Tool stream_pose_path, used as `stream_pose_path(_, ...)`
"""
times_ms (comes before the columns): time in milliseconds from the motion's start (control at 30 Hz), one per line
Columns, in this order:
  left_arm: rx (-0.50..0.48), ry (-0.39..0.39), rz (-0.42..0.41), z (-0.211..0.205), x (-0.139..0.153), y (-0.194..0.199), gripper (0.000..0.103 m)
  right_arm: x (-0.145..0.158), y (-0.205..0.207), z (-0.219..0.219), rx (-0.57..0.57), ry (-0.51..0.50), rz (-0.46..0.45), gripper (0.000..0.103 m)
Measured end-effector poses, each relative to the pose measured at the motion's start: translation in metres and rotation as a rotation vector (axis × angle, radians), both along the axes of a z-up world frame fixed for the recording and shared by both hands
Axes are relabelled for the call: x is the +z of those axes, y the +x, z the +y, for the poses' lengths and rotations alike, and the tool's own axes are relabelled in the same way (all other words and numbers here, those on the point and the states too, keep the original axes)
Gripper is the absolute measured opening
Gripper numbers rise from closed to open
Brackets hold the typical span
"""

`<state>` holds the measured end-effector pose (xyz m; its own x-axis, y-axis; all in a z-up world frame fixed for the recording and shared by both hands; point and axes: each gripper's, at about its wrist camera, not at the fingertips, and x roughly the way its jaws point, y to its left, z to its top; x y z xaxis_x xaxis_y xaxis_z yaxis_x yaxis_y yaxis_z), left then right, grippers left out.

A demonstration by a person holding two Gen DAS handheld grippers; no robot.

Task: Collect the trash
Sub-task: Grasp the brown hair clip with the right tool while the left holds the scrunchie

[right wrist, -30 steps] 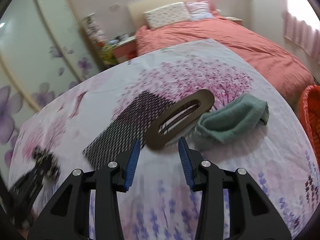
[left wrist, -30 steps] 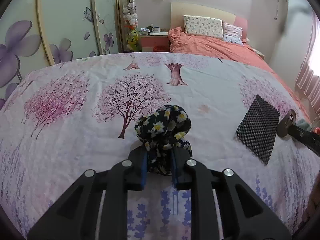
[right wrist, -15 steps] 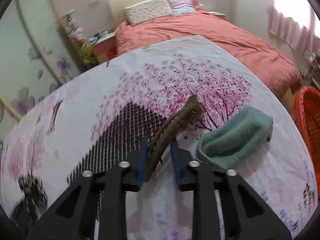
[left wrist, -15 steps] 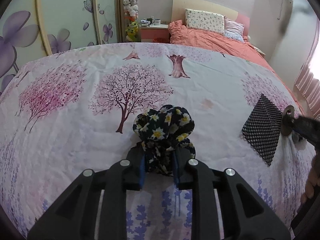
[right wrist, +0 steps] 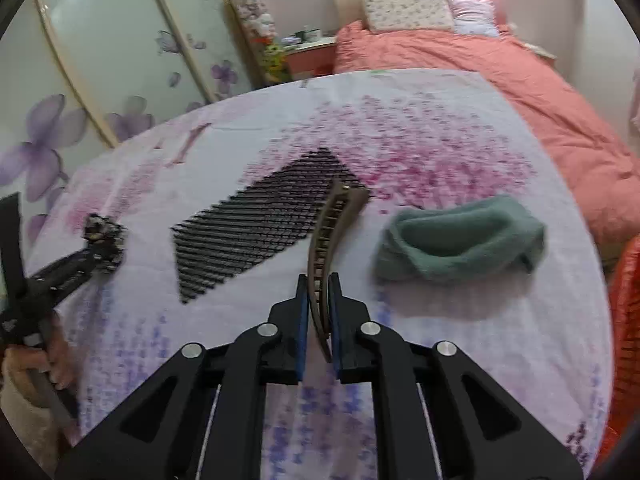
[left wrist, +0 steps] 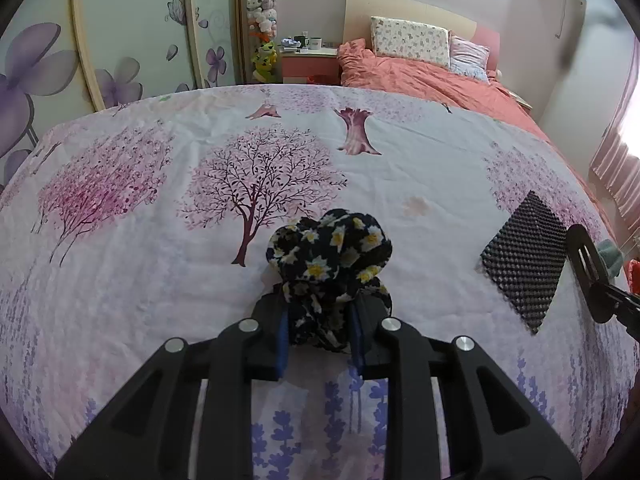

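Note:
A black scrunchie with yellow and white flowers [left wrist: 330, 252] sits on the tree-print sheet [left wrist: 120, 280], bunched between the blue pads of my left gripper [left wrist: 319, 320]. Those jaws are opening slightly while the fabric still fills the gap between them. My right gripper [right wrist: 318, 300] is shut on a brown curved hair clip [right wrist: 332, 220], held on edge and pointing away over the sheet. The left wrist view catches the same clip [left wrist: 584, 264] at its right edge. At the left of the right wrist view, the left gripper holds the scrunchie [right wrist: 102, 232].
A black mesh mat [right wrist: 260, 228] lies flat just left of the clip. A folded green towel [right wrist: 460, 236] lies to its right. An orange basket [right wrist: 628, 320] stands off the sheet's right edge. Behind is a bed with a coral duvet [right wrist: 520, 80]. A person's hand [right wrist: 52, 360] grips the left tool.
My right gripper has gone from open around the flat hair clip to shut on it, and the clip now stands on edge. The left gripper stays put with the scrunchie.

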<state>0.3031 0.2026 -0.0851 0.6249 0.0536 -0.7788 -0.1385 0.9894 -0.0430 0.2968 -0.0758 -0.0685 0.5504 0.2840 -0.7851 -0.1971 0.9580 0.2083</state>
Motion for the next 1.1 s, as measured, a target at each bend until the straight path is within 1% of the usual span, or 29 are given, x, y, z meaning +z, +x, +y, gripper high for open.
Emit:
stream_pose_path(133,0.000,0.001,0.000,0.000,0.000,0.000,0.026,-0.003,0.001,0.007,-0.030,-0.019,-0.011,0.011)
stream_pose_path(333,0.000,0.003,0.001,0.000,0.000,0.000,0.026,-0.010,0.012,0.021,-0.071,-0.060,-0.031,0.011)
stream_pose_path(433,0.000,0.002,0.001,0.000,0.000,0.000,0.026,-0.011,0.010,0.020,-0.083,-0.075,-0.053,0.011)
stream_pose_path(600,-0.001,0.000,0.001,0.000,-0.001,0.000,0.026,-0.012,0.007,0.015,-0.088,-0.068,-0.051,0.011)
stream_pose_path(700,-0.001,-0.003,0.001,0.000,-0.001,0.000,0.026,-0.012,0.007,0.016,-0.090,-0.083,-0.053,0.011)
stream_pose_path(833,-0.003,-0.027,-0.004,0.001,-0.001,0.000,0.027,-0.011,0.006,0.016,-0.091,-0.084,-0.053,0.011)
stream_pose_path(1000,0.004,-0.074,-0.013,0.008,0.000,-0.002,0.029,-0.012,0.005,0.014,-0.098,-0.064,-0.050,0.011)
stream_pose_path(1100,0.008,-0.088,-0.016,0.010,-0.001,-0.003,0.029,-0.012,0.004,0.011,-0.099,-0.048,-0.048,0.011)
